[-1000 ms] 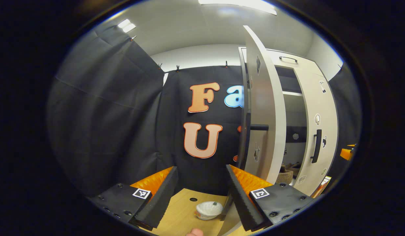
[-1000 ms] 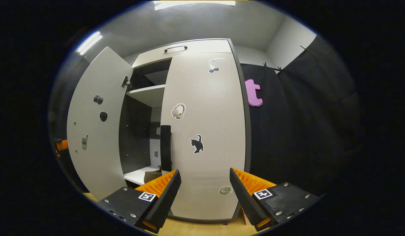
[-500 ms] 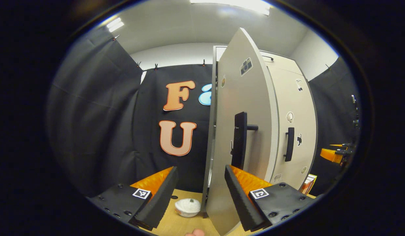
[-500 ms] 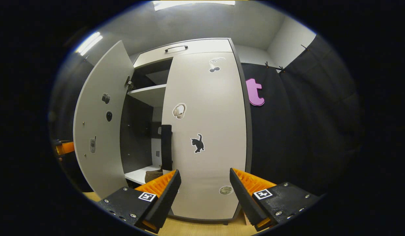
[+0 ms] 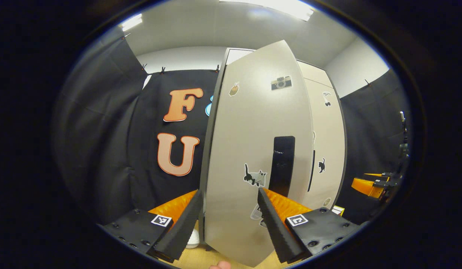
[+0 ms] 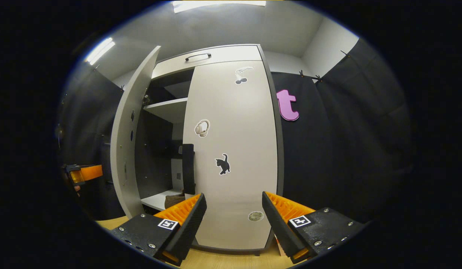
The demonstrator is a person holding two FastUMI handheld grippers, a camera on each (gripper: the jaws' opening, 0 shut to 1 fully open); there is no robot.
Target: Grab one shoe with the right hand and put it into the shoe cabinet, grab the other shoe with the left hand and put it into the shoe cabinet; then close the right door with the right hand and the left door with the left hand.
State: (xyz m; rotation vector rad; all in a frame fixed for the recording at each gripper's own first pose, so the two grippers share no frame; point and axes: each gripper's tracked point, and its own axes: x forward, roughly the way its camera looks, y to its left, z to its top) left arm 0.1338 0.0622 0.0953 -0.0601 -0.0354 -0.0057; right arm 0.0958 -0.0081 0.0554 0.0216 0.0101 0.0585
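left door [image 5: 253, 149] stands ajar, its edge off the cabinet; both hand-held grippers gape, holding nothing.

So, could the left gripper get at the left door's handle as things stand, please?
Probably yes: the left gripper is open and faces the left door, with its handle just above the right finger and nothing between.

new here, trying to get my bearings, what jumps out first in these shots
The tall pale shoe cabinet dominates the right gripper view, its right door shut, its left door ajar. In the left gripper view that left door, stickered, looms ahead of the open left gripper.
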